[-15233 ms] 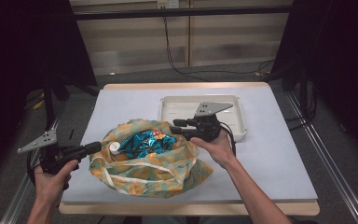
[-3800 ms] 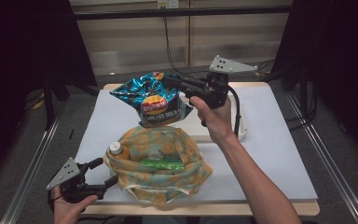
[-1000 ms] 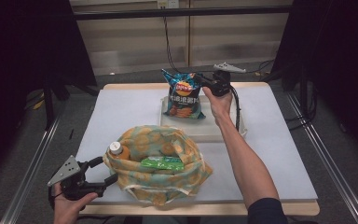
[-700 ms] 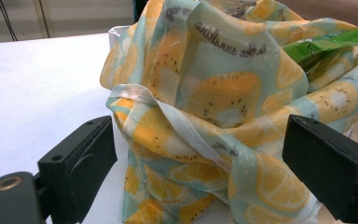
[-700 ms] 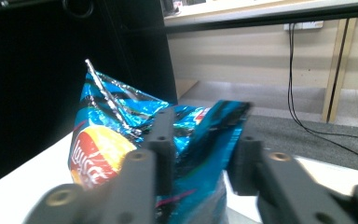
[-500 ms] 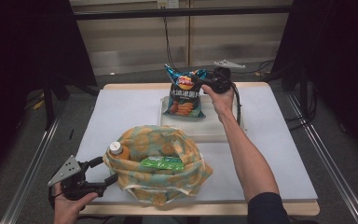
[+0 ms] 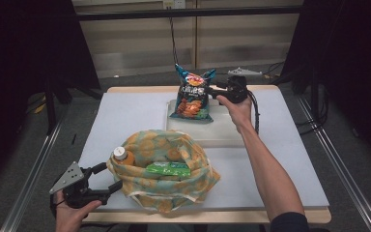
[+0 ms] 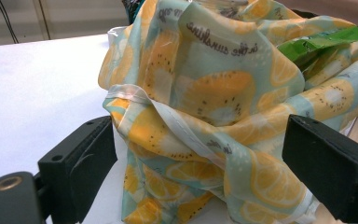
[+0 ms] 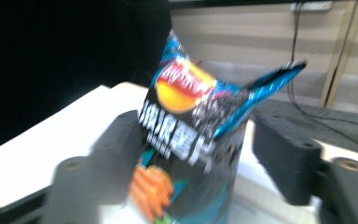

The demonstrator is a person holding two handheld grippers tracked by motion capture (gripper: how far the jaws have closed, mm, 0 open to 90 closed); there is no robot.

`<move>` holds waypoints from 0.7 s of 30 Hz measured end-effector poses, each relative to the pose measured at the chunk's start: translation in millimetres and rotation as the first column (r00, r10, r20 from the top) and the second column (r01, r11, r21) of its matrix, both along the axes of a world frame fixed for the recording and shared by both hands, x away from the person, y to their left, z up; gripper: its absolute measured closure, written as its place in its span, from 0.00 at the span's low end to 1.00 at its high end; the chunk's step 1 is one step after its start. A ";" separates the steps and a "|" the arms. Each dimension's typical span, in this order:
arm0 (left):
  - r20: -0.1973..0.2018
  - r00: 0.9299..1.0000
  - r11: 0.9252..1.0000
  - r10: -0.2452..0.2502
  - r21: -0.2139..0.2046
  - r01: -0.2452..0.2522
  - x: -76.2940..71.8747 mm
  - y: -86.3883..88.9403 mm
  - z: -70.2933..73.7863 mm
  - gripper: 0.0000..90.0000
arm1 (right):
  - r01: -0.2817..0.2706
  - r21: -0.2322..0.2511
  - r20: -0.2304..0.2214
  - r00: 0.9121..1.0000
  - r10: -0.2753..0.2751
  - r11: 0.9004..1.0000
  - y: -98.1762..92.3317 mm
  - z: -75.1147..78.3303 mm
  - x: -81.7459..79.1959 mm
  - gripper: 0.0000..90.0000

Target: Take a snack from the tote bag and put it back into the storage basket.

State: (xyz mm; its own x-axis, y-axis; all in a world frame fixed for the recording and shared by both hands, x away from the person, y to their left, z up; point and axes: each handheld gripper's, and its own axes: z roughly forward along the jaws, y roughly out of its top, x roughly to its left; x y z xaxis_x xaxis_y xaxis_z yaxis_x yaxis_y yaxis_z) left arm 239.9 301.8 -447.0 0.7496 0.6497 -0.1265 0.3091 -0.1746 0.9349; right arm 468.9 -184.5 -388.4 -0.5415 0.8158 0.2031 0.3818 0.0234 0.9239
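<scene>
A blue chip bag (image 7: 192, 96) stands upright on the far left part of the white tray (image 7: 222, 137). My right gripper (image 7: 213, 90) is just to its right at the bag's top. Its jaws have just opened off the bag and narrowed a little. In the right gripper view the chip bag (image 9: 186, 140) stands between the open jaws of the right gripper (image 9: 198, 128), and the pads do not press on it. My left gripper (image 7: 104, 180) is open astride the near left edge of the lemon-print cloth bag (image 7: 166, 183). In the left gripper view that cloth (image 8: 205, 93) lies between the jaws of the left gripper (image 8: 200, 135).
In the cloth bag lie an orange bottle with a white cap (image 7: 121, 155) and a green packet (image 7: 168, 169). The white table top (image 7: 125, 116) runs to a wooden edge at the far side. Dark stands flank the table on both sides.
The right gripper has let go of the chip bag and drawn back a little to the right. The bag stays standing on the tray. The left gripper has not moved.
</scene>
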 end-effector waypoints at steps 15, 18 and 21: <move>0.005 1.000 1.000 0.005 0.007 -0.005 0.4 0.2 0.5 0.10 | -0.197 -0.078 -0.141 0.973 0.185 0.977 14.3 -49.2 -4.1 1.00; 0.005 1.000 1.000 0.007 -0.003 -0.007 -0.5 0.1 1.1 0.11 | -0.209 -0.112 -0.179 0.966 0.187 0.972 17.4 -57.0 1.9 1.00; 0.010 1.000 1.000 0.003 -0.004 -0.002 -0.7 1.3 1.5 0.10 | -0.212 -0.142 -0.209 0.961 0.180 0.967 20.1 -62.5 7.5 1.00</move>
State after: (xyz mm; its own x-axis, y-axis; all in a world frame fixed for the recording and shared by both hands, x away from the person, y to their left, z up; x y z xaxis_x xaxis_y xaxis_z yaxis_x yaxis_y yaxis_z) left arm 239.2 303.1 -445.5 0.7492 0.6511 -0.1221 0.3004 -0.1697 0.9386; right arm 476.5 -164.4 -450.9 -0.6578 0.7279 0.1937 0.5250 0.2587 0.8108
